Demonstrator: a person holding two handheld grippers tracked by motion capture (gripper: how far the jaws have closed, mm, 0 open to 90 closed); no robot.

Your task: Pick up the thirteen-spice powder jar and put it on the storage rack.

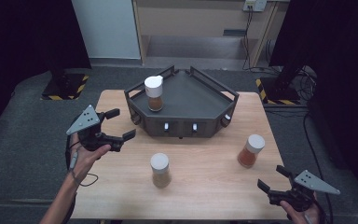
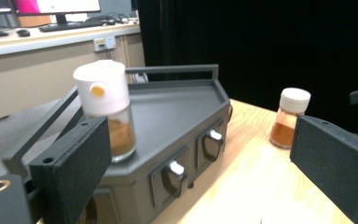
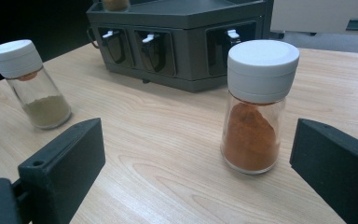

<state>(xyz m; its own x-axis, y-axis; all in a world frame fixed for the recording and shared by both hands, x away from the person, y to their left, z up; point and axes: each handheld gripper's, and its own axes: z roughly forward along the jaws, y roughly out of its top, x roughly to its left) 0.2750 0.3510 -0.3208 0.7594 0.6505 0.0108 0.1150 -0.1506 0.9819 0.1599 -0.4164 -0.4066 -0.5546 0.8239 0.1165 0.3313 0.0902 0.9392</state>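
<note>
Spice rack (image 1: 200, 105) at desk's far edge, brown jar (image 1: 154, 93) on its left corner; orange jar (image 1: 251, 150) near right edge, pale jar (image 3: 30, 84) mid-front; left gripper (image 1: 116, 125) and right gripper (image 1: 274, 179) wide open, empty; orange dot on brown jar's cap in left gripper view

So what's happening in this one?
A person holds a gripper in each hand at a wooden table with three spice jars. One brown jar already stands on the dark rack; a greenish jar and an orange jar are on the table. The left gripper is open beside the rack, holding nothing. The right gripper is open near the orange jar, not touching it.
</note>
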